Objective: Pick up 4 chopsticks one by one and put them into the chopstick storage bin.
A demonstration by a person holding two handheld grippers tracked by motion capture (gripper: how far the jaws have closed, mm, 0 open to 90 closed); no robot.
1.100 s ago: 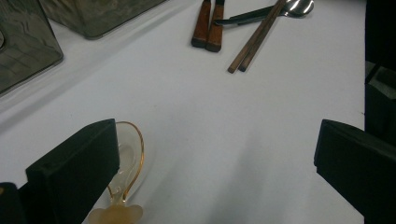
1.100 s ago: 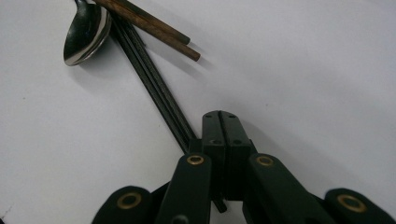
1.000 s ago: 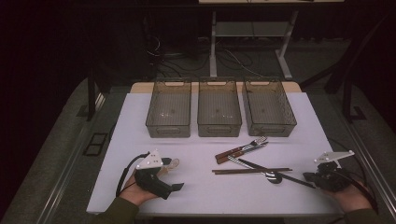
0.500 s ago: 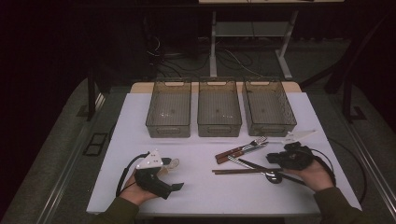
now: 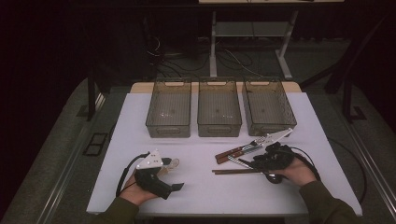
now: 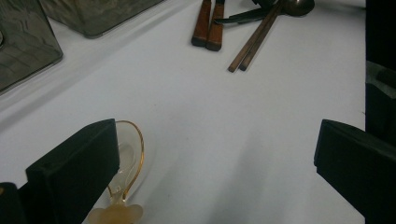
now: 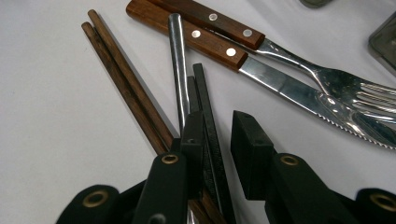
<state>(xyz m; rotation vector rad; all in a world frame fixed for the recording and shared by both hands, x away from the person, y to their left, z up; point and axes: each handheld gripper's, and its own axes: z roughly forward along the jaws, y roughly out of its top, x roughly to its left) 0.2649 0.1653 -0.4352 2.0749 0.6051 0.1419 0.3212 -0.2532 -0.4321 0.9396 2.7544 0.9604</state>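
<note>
Right gripper (image 7: 219, 144): jaws have just been opening, a gap between them, straddling the black chopsticks (image 7: 205, 107). Left gripper (image 6: 215, 158): jaws wide apart over the bare white table (image 6: 210, 121).

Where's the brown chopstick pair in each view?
High view: brown chopstick pair, lower centre-right, lying level.
Left gripper view: the pair, top, right of centre.
Right gripper view: the pair, upper left, diagonal.
Shared landmark: wooden-handled knife and fork right beside it.

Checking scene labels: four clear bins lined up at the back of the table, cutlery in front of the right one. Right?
Not four: the high view shows three clear bins in the row. The cutlery does lie in front of the right one.
</note>
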